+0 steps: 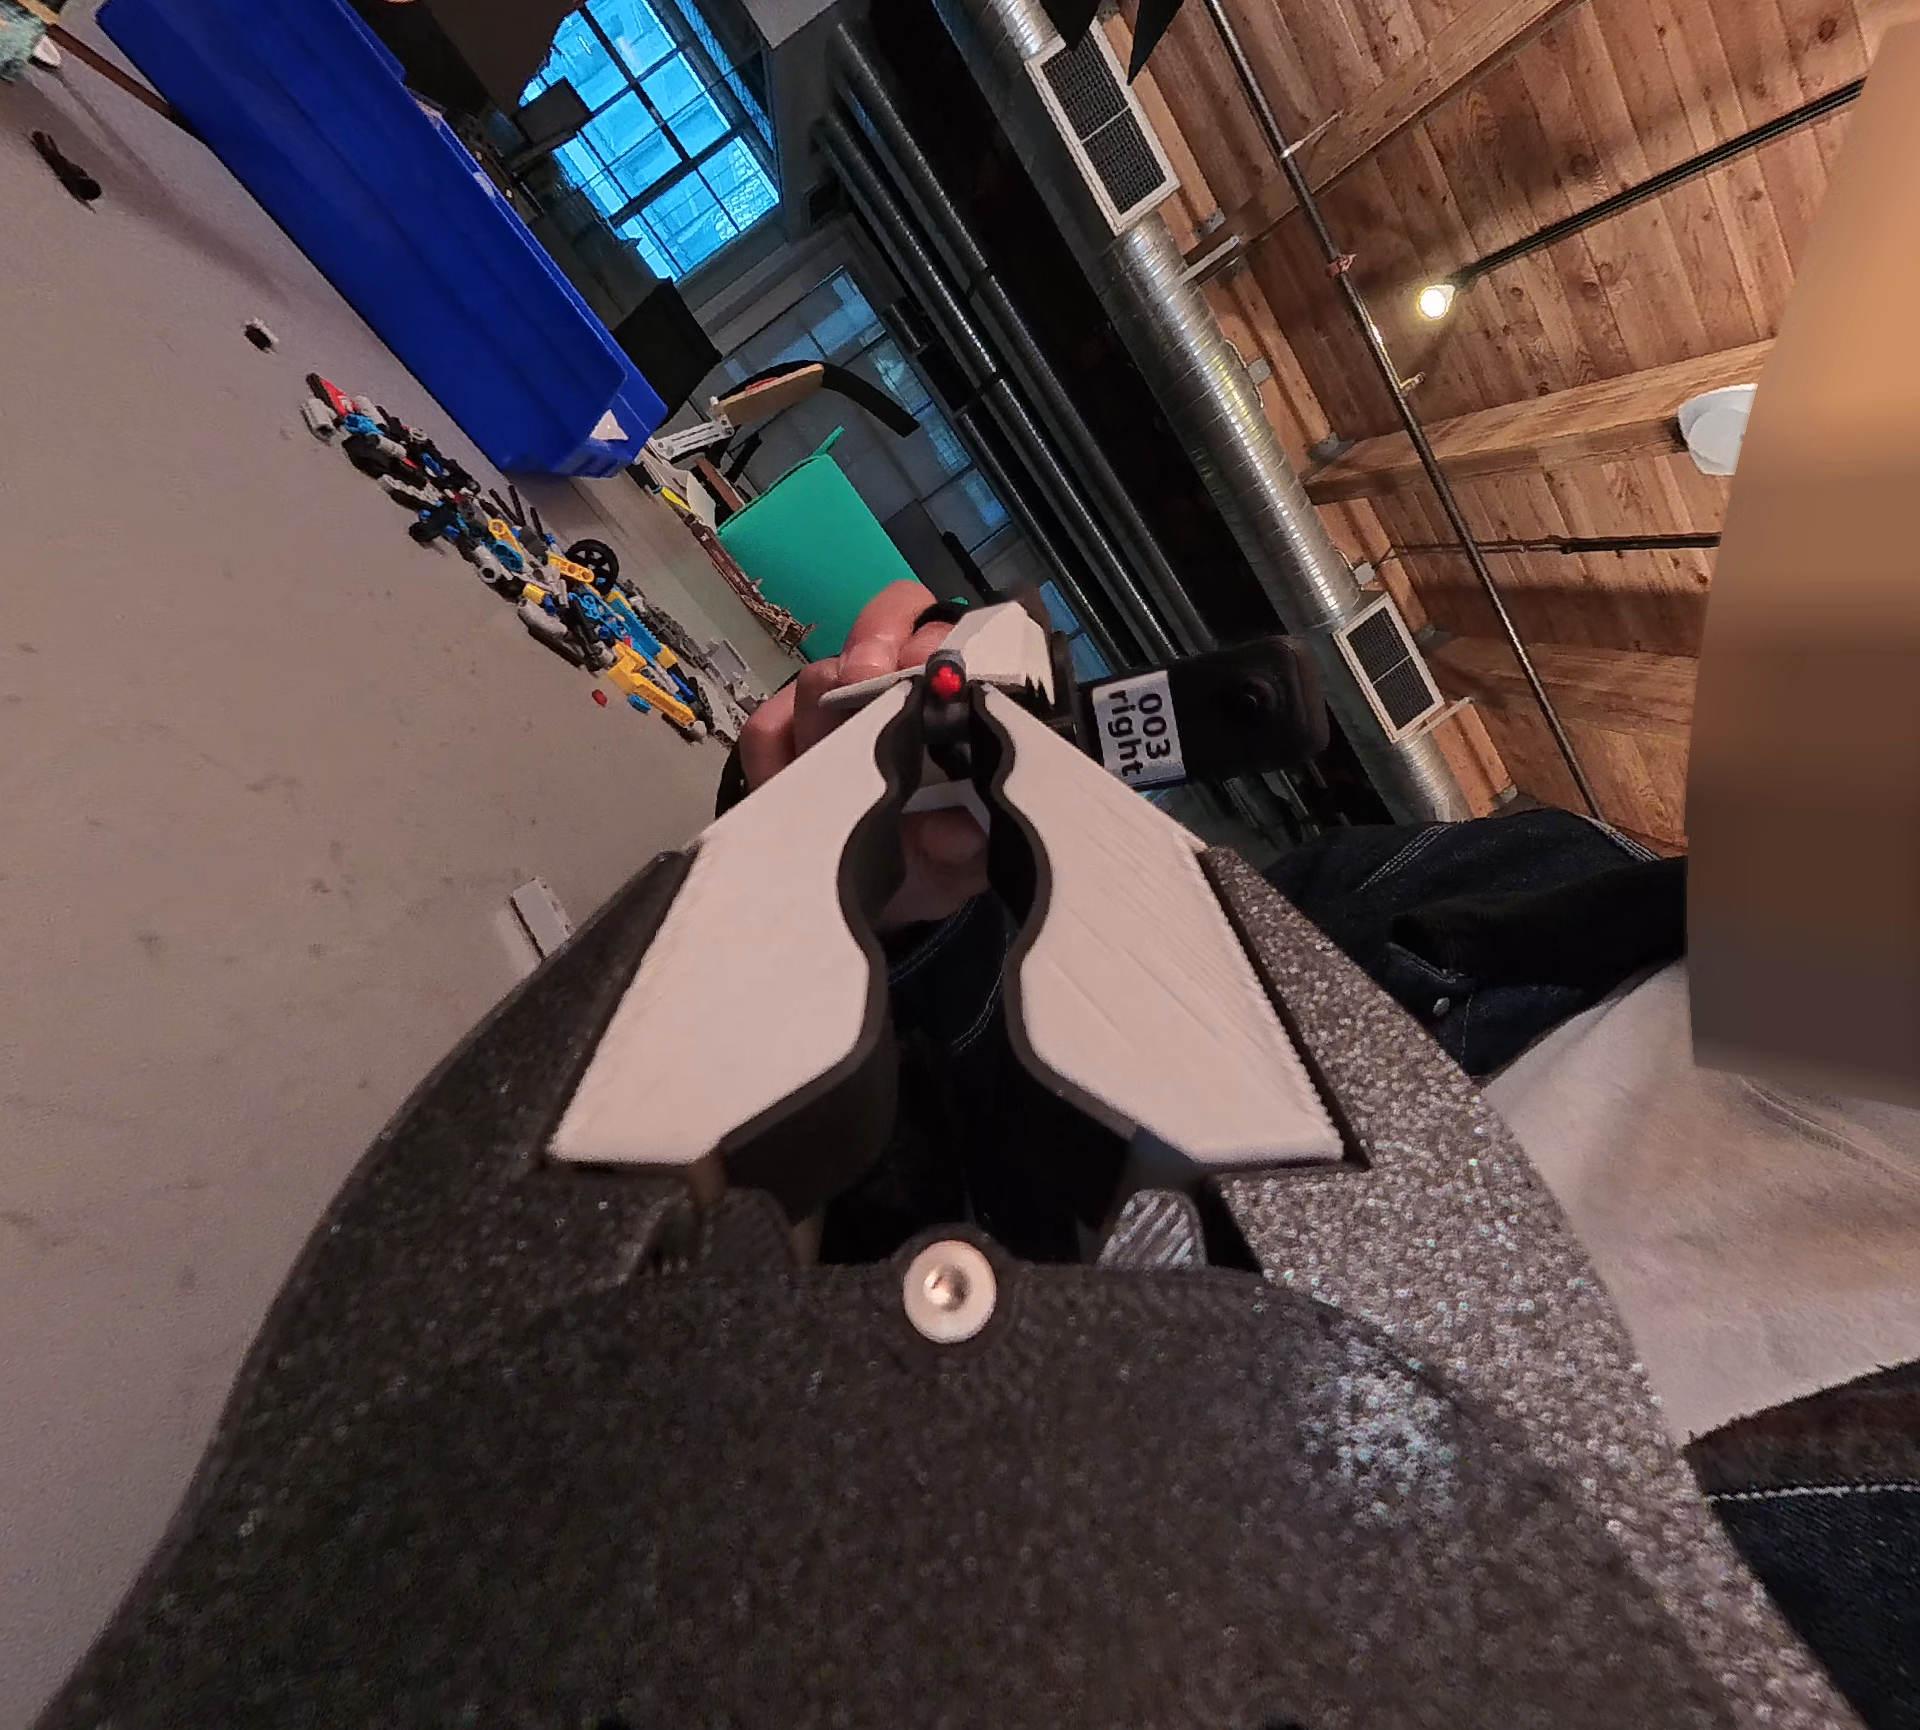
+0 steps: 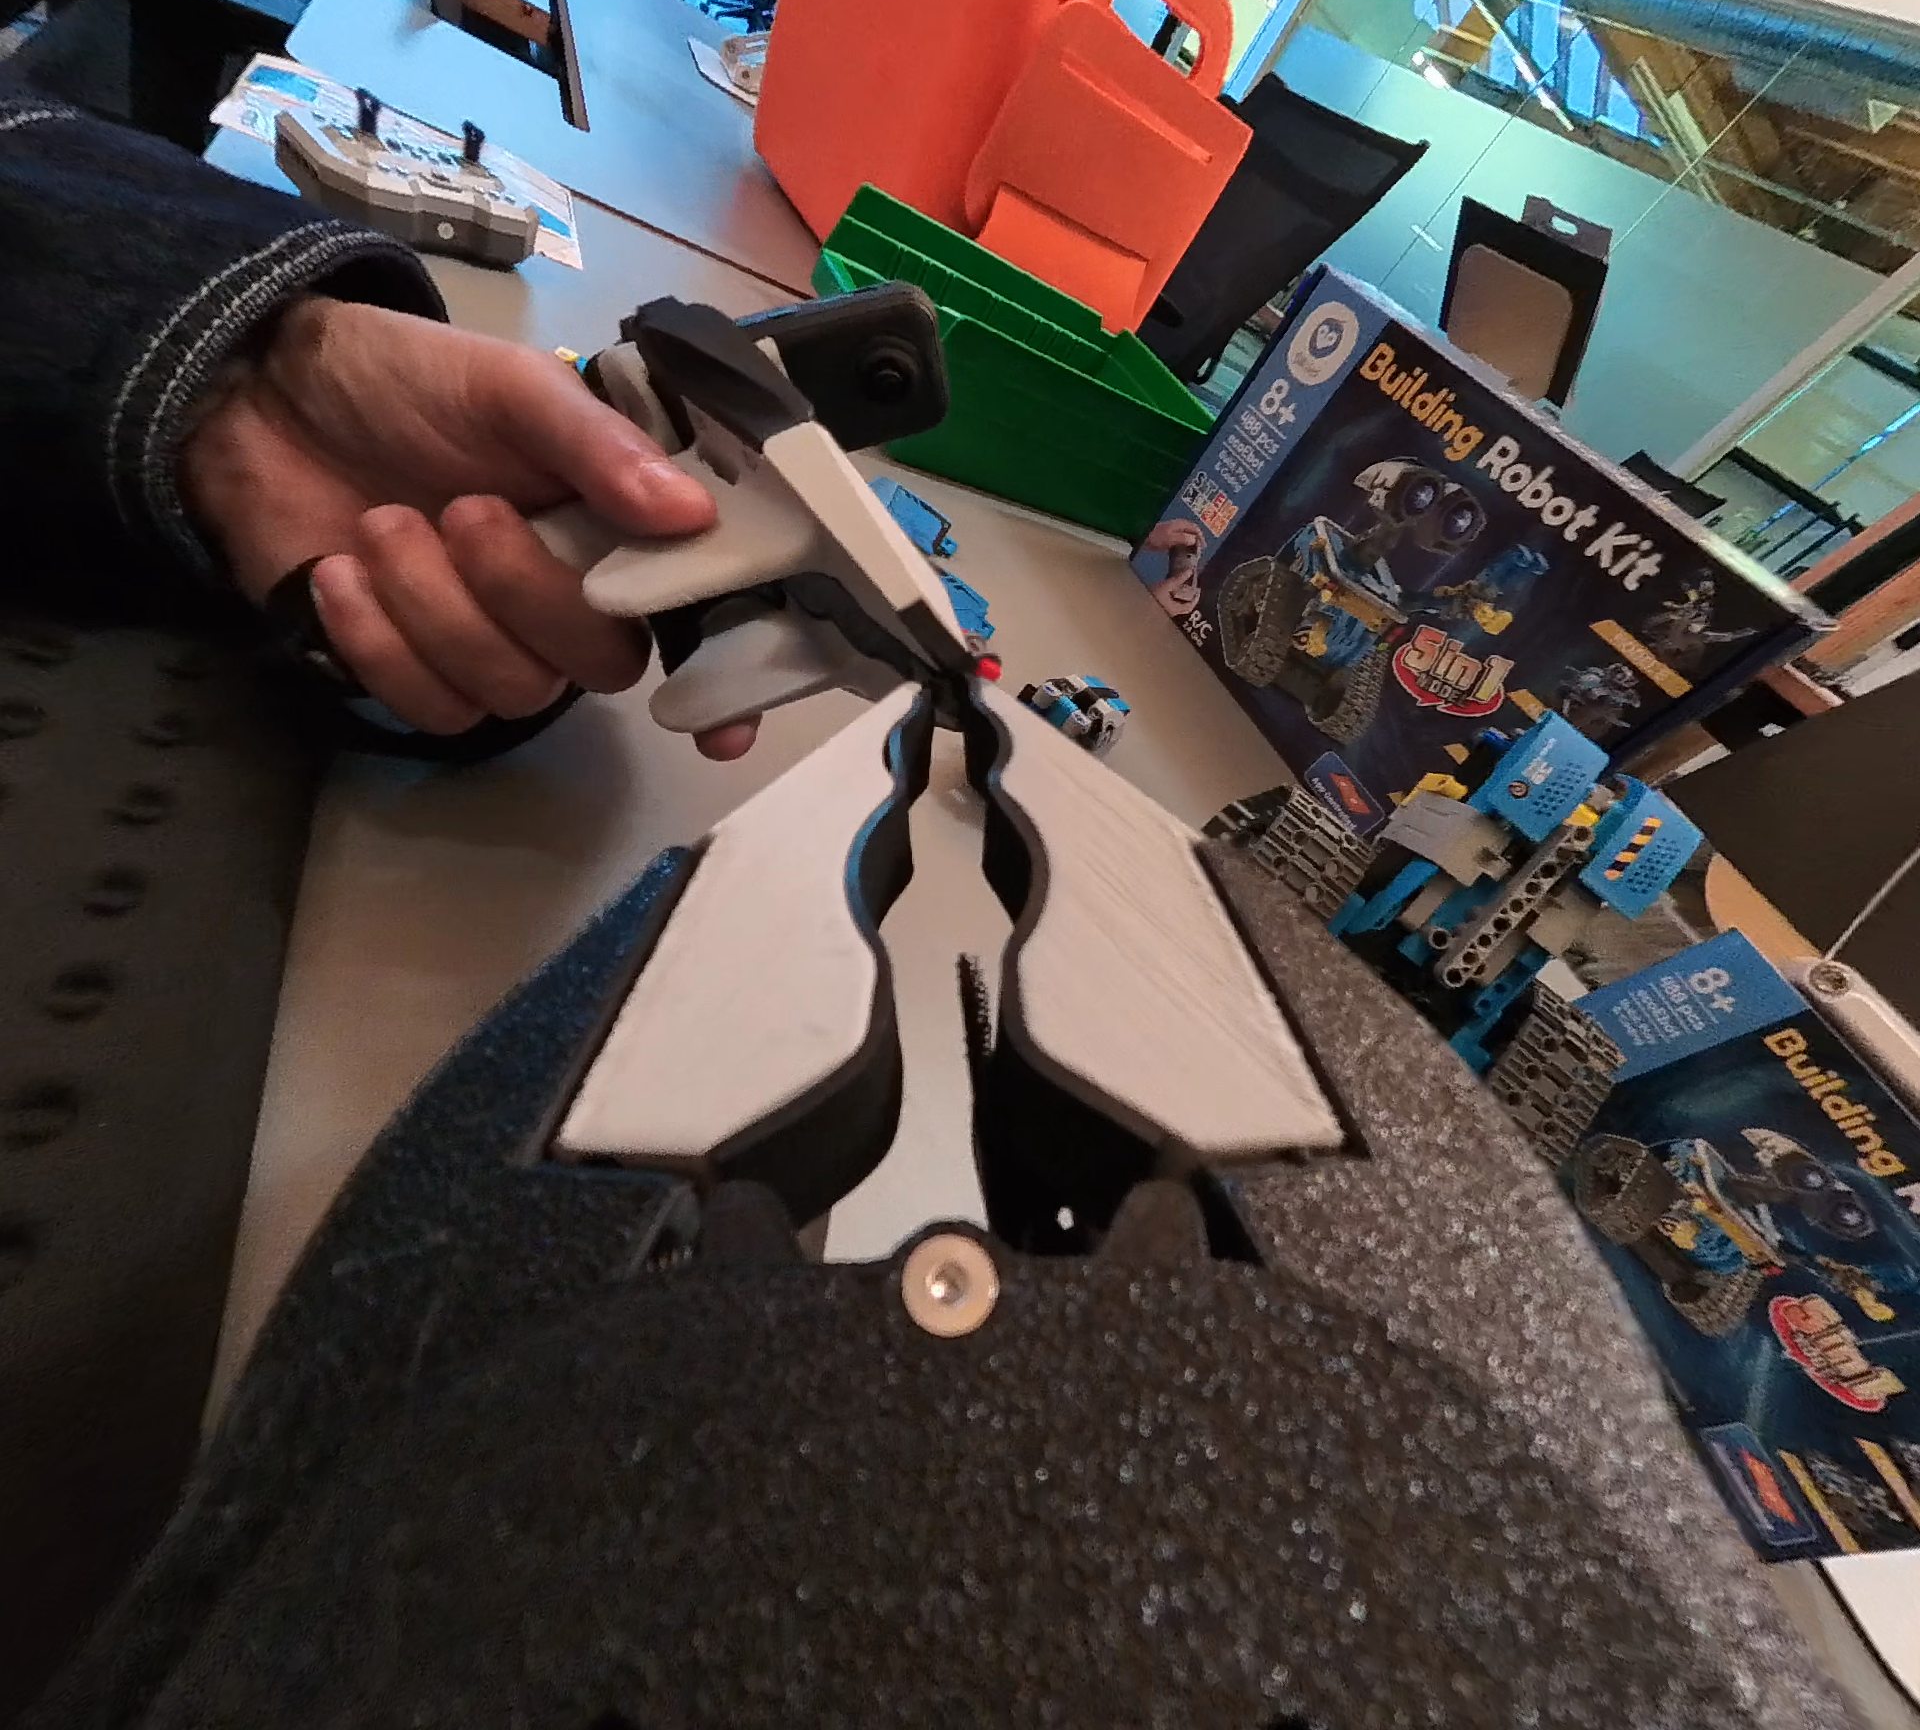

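The little red-tipped pin (image 1: 943,681) sits pinched between my two grippers – left (image 1: 940,709) and right (image 2: 961,706) both squeeze it tight above the table (image 2: 499,849).

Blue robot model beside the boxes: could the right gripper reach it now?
Probably yes: the blue robot model stands close by with nothing between, but the right gripper is busy, tip to tip with the left gripper at a small red-tipped piece.

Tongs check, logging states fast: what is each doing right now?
Left tongs: shut on a small black part with a red tip.
Right tongs: shut on the same small part.
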Motion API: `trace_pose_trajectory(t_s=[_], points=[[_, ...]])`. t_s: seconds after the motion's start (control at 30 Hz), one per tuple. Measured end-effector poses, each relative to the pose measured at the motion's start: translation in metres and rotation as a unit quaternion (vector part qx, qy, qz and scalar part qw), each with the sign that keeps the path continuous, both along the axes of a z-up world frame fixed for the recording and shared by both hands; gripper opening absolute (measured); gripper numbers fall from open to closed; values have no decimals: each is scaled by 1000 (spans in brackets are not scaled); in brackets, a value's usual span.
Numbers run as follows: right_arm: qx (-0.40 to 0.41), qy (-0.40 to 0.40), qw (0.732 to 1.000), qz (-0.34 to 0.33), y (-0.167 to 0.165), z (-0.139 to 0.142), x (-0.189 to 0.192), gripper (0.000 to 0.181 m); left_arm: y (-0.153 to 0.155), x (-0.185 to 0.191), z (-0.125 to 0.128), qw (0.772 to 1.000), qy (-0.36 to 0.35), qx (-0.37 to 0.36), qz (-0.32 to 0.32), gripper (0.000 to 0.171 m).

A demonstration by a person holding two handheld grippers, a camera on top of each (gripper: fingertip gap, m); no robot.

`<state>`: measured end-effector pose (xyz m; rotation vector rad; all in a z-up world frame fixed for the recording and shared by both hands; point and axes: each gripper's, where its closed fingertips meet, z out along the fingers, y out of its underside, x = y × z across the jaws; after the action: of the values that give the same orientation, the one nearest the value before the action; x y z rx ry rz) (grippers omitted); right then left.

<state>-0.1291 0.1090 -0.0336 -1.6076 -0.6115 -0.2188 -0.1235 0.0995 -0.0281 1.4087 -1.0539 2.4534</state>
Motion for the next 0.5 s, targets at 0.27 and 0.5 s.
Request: trace_pose_trajectory(t_s=[0.27, 0.5], points=[[-11, 29, 999, 6, -1, 0, 3, 3, 3, -1, 1, 1000, -2, -3, 0, 10], [-12, 16, 1000, 21, -4, -1, -2, 3, 3, -2, 1, 1000, -5, 9, 2, 6]])
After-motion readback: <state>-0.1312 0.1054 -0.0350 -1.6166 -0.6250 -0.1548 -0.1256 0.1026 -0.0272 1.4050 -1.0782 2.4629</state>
